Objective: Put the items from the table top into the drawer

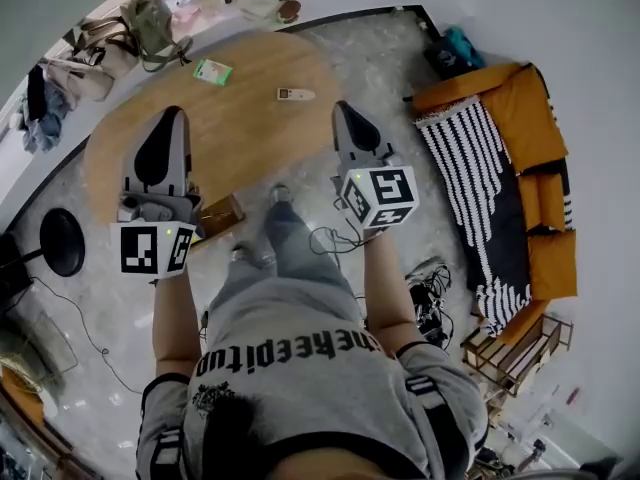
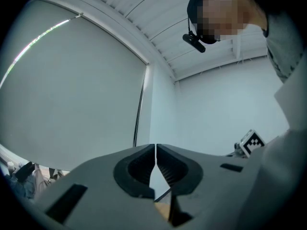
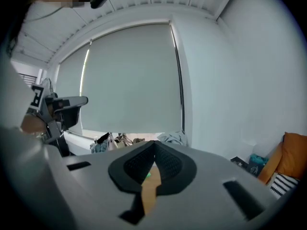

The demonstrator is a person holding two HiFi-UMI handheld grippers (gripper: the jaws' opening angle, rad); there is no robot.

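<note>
Left tool (image 1: 174, 114): jaws closed tip to tip with nothing between them, held over the near-left part of the wooden surface (image 1: 250, 148). The green packet (image 1: 212, 70) lay flat near the far edge, beyond this tool's tips and slightly right, so the left hand was the nearer one. A brown box (image 1: 222, 214) sat at the near edge between the hands and was probably the drawer. The white oblong item (image 1: 295, 94) lay toward the far-right edge, long axis left-right, just ahead-left of the right tool (image 1: 344, 108). Right tool: likewise closed and empty. Judged: either tool had to open before any pickup.
</note>
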